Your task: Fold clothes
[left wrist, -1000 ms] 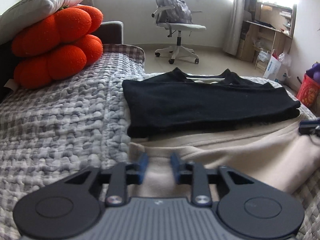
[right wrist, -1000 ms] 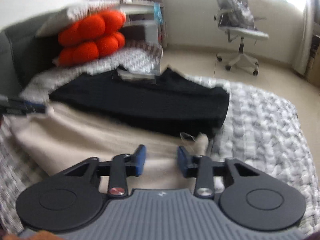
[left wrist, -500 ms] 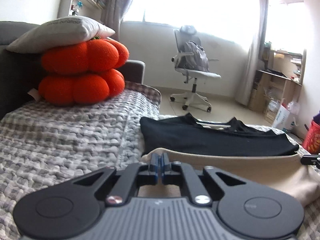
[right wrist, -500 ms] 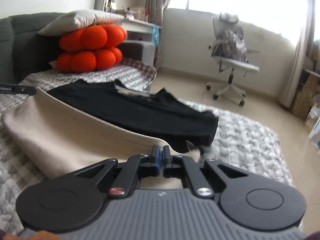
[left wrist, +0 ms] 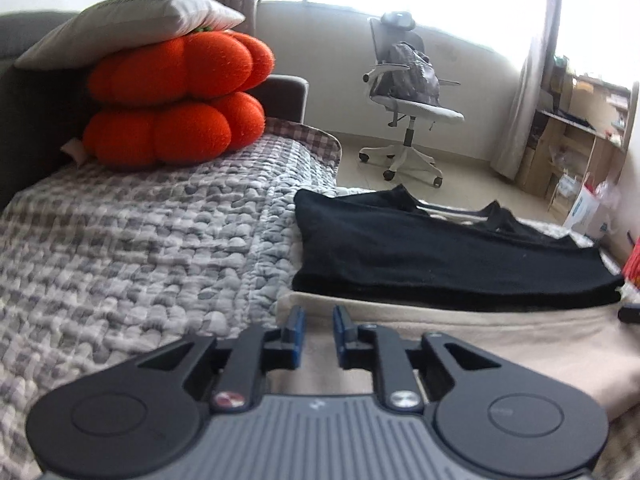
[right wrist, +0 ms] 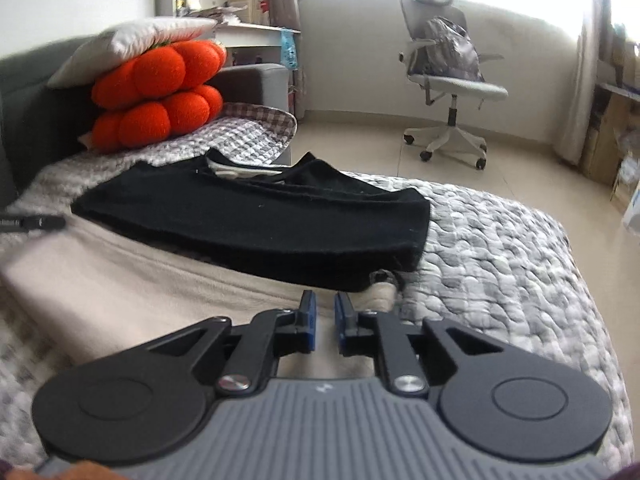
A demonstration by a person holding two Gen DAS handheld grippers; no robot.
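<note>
The beige garment (left wrist: pixel 460 344) lay flat on the bed (left wrist: pixel 140 248), folded into a long band with a soft, rounded near edge, its cloth plain and smooth. Just beyond it, touching its far edge, sat the black garment (left wrist: pixel 440 256), folded into a neat rectangle with its neckline toward the chair (left wrist: pixel 408 92). The left tool (left wrist: pixel 318 332) hung over the beige garment's left end, jaws parted and empty. The right tool (right wrist: pixel 323 322) hung over its right end, jaws a little apart, gripping nothing. Orange cushions (left wrist: pixel 172 100) were stacked well left of the black garment, a pillow (left wrist: pixel 132 20) on top.
</note>
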